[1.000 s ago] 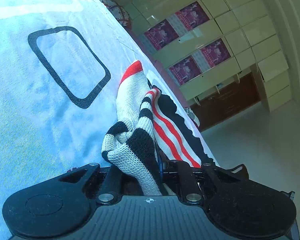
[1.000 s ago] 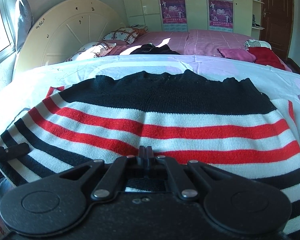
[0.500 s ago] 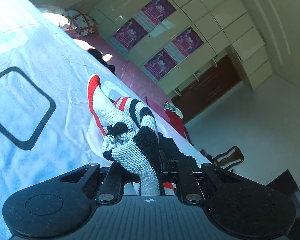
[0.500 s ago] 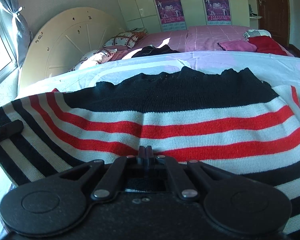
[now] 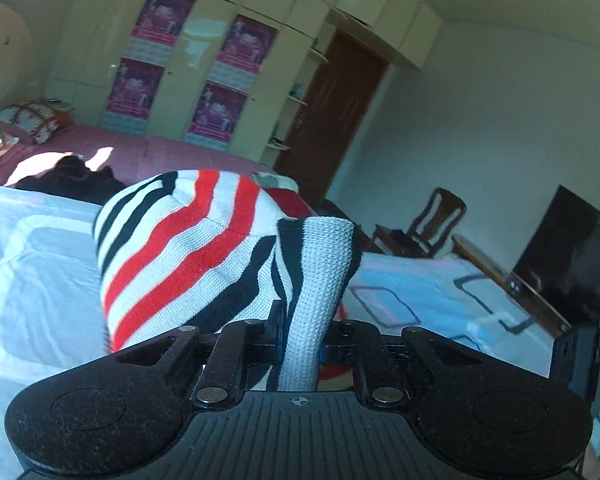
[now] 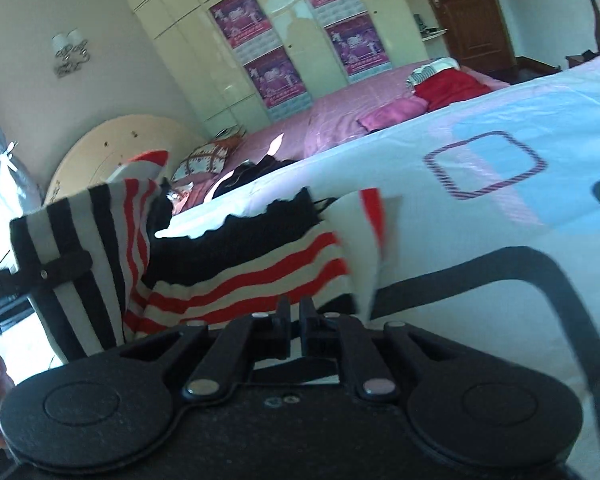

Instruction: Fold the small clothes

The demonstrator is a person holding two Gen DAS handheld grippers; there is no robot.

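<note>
A small knit sweater with black, white and red stripes is lifted off the pale blue bed sheet. My left gripper is shut on a bunched edge of it, which stands up between the jaws. My right gripper is shut on the sweater's lower striped edge. In the right wrist view the left gripper shows at the left, holding the other end raised, so the sweater hangs between the two.
The sheet has square outline prints. Behind lies a pink bed with red and pink clothes and pillows. A wardrobe wall, a brown door, a chair and a dark TV stand around.
Both grippers rose and swung with the sweater. The left end came up off the sheet and the sweater, flat before, now hangs folded between them. Both cameras turned toward the room.
</note>
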